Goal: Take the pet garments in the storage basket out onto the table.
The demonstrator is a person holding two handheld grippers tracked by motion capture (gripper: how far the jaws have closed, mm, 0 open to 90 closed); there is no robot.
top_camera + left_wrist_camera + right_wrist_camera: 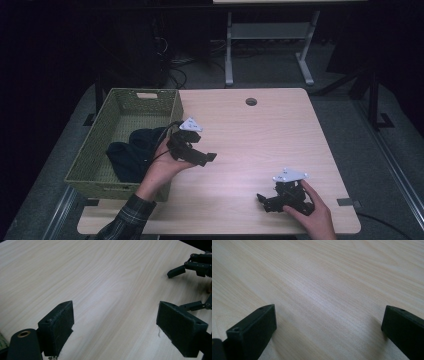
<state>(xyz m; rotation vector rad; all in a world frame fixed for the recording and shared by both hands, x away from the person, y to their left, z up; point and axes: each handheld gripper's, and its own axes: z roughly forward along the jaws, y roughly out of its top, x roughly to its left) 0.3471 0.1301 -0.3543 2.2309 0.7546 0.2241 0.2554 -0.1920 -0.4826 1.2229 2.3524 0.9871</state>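
Spreading pale and wood-grained under both grippers, the table (260,130) carries a green perforated basket (150,102) just behind and outboard of the left gripper (202,156) — dark cloth (127,152) heaped inside. That gripper's jaws gape wide, holding nothing. The right gripper (267,200) sits low over the near edge — jaws also wide, unladen.

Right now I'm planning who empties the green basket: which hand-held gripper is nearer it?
Left. The left hand-held gripper sits beside the basket; the right hand-held gripper is across the table.
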